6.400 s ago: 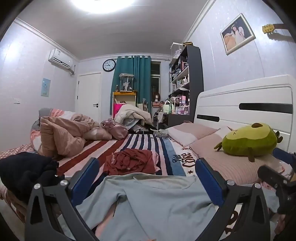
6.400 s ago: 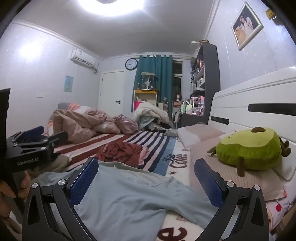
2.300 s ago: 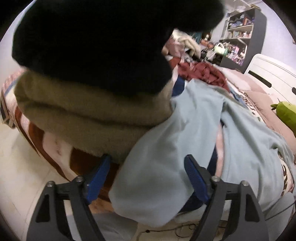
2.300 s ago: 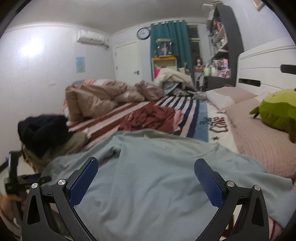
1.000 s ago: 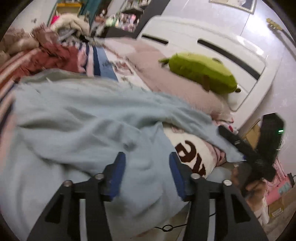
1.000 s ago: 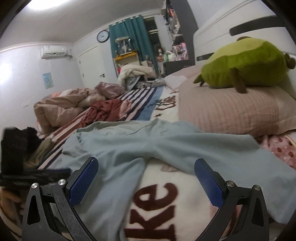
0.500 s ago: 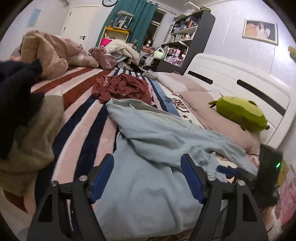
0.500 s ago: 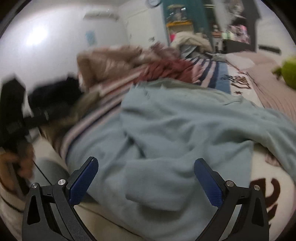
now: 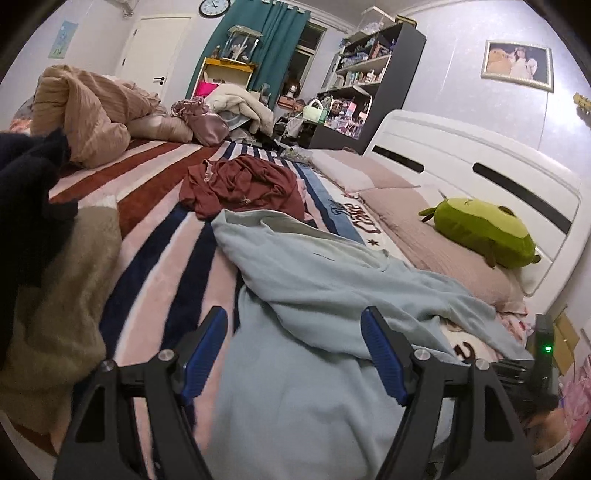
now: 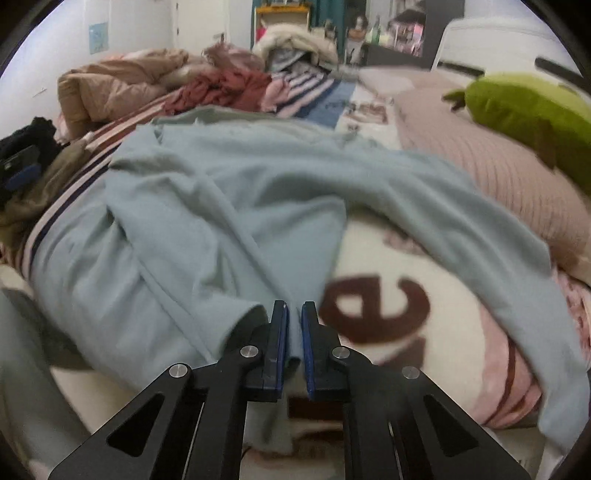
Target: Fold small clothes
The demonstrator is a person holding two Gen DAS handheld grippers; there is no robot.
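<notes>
Left wrist view catches stuff the other one crops: wall clock [image 9: 214, 6], framed photo [image 9: 517, 63], the bookshelf [image 9: 364, 79]. Right wrist view is the only one showing the big "e" lettering [image 10: 376, 302] on the blanket. The light blue sweatshirt [image 9: 314, 295] is spread along the near edge of the bed [image 9: 155, 258], with a maroon garment [image 9: 240, 182] beyond it. Left gripper [image 9: 293, 354] hovers above it, jaws spread wide, holding nothing. Right gripper [image 10: 293, 328] has its jaws nearly together, pinching the sweatshirt's edge.
</notes>
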